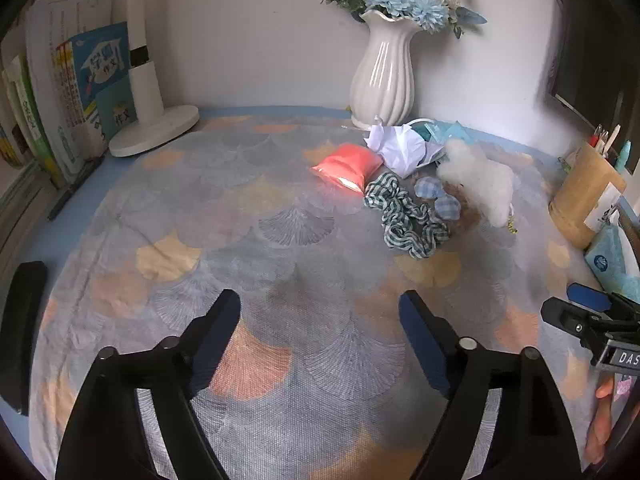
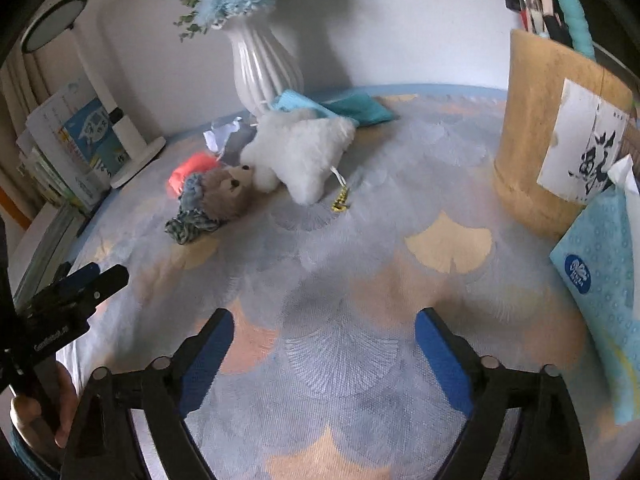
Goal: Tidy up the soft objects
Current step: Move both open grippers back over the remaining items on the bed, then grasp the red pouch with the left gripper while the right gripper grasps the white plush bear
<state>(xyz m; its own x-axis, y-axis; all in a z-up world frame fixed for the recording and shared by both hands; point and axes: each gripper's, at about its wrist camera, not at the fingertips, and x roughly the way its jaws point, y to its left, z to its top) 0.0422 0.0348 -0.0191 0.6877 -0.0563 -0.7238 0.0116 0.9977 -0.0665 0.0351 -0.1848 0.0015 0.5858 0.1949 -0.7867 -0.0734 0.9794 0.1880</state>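
Note:
A pile of soft things lies near the vase on the patterned cloth [image 1: 280, 240]. It holds a red pouch [image 1: 347, 165], a checked green scrunchie [image 1: 404, 216], crumpled white cloth [image 1: 400, 148], a white plush [image 1: 480, 178] [image 2: 304, 152], a small brown bear [image 2: 230, 196] and a teal cloth [image 2: 344, 106]. My left gripper [image 1: 320, 304] is open over bare cloth, well short of the pile. My right gripper [image 2: 324, 320] is also open with nothing between its fingers. The right gripper [image 1: 588, 312] shows at the edge of the left wrist view, the left gripper [image 2: 80, 284] at the edge of the right wrist view.
A white vase [image 1: 382, 80] with blue flowers stands at the back. A white lamp base [image 1: 154, 130] and books [image 1: 64, 92] stand at the left. A wooden pen holder [image 2: 556, 136] and a tissue pack [image 2: 600, 280] stand at the right. A black chair arm [image 1: 22, 332] is at the near left.

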